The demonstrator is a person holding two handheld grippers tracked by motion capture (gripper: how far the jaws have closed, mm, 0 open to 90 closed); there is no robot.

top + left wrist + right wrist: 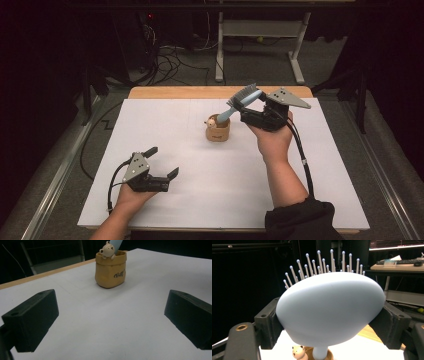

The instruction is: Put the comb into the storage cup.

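Near the table's far middle, the brush is clamped at its head between the right gripper's jaws. Its long axis slants, bristles up and away, handle end down inside the cup. The left gripper, jaws wide and empty, is held well apart over bare surface.

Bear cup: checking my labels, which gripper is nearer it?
Right. The right gripper holds the hairbrush just above the bear cup; the left gripper rests open, apart near the table's front.
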